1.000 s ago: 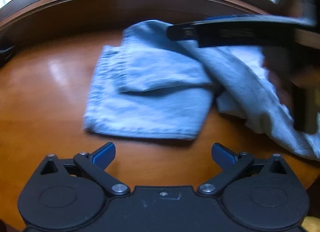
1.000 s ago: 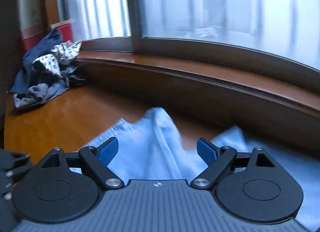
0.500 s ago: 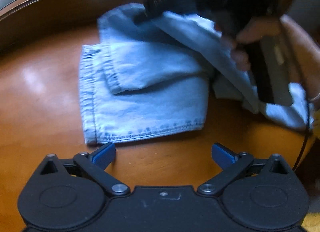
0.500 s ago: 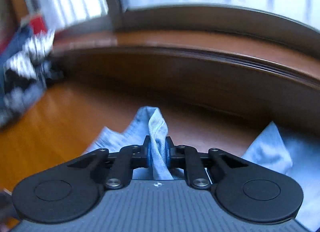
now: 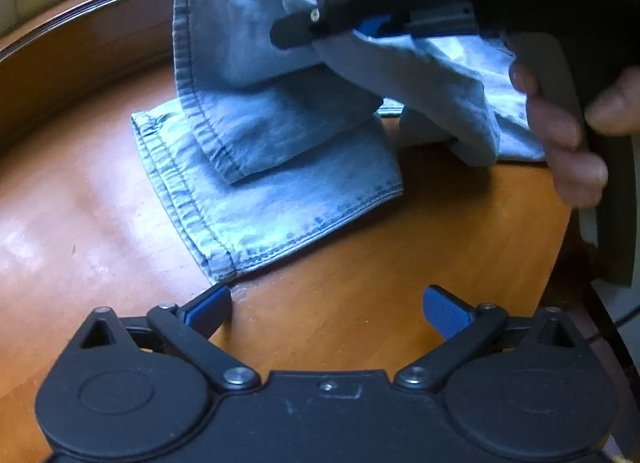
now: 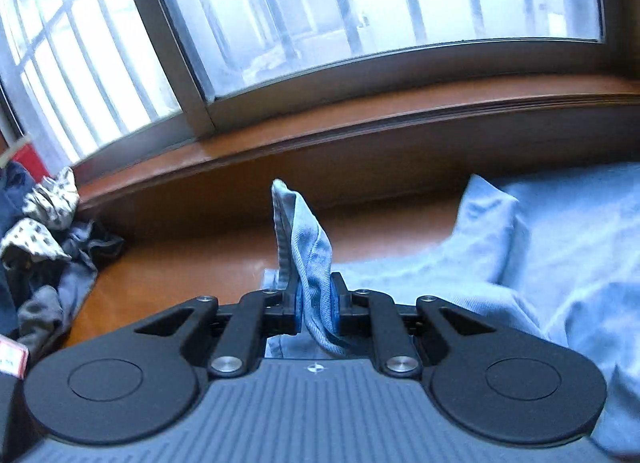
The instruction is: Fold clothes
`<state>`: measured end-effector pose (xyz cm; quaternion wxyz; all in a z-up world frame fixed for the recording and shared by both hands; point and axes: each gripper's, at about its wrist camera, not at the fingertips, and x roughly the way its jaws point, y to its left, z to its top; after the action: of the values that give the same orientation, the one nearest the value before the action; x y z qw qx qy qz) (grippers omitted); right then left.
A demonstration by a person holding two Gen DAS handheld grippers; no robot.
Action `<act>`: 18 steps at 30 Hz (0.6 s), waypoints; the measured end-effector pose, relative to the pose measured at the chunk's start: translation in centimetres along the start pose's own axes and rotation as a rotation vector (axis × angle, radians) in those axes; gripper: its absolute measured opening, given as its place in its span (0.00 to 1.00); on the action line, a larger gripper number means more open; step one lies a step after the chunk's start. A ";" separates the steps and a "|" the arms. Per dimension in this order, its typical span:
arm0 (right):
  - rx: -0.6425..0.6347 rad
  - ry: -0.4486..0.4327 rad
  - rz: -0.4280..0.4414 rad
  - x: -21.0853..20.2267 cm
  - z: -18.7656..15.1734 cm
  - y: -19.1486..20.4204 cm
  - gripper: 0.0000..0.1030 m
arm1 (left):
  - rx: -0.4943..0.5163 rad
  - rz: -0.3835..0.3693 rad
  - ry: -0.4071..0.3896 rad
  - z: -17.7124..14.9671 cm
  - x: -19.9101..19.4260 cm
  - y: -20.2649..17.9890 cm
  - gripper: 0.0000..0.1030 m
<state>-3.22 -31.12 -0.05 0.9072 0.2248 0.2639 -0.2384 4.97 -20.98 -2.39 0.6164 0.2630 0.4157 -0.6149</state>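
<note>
Right hand-held gripper (image 6: 316, 309) clamped on bunched hem of light-blue denim garment (image 5: 280, 167), lifted for fold-over. Rest lying on orange wooden table (image 5: 80, 203), ahead of left hand-held gripper (image 5: 326, 309), wide open, empty, likely poised to grab near corner.

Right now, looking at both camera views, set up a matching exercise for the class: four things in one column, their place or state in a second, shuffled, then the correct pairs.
Things
1. left hand-held gripper
2. right hand-held gripper
3. jeans
4. pile of clothes

Place or state
A. heaped at the far left, below the window
B. jaws apart, nothing between them
C. light blue, partly folded on the wooden table
D. clamped on a fold of denim

Pairs: 1-B, 2-D, 3-C, 4-A
</note>
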 end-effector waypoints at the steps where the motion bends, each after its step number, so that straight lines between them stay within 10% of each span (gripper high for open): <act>1: -0.010 0.004 -0.011 0.3 -0.1 0.6 0.13 | 0.010 -0.007 -0.003 0.0 -0.1 0.0 1.00; 12: -0.010 -0.018 -0.049 -0.5 -0.5 1.7 0.13 | 0.054 -0.006 -0.035 0.2 -1.4 0.4 1.00; 18: 0.087 -0.094 0.196 -4.3 -2.3 2.4 0.13 | -0.033 0.149 -0.162 -2.4 -6.8 6.1 1.00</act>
<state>-5.98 -26.62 1.43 0.9269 0.2775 0.1871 -0.1699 11.19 -14.67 0.91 0.6964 0.2324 0.3536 -0.5797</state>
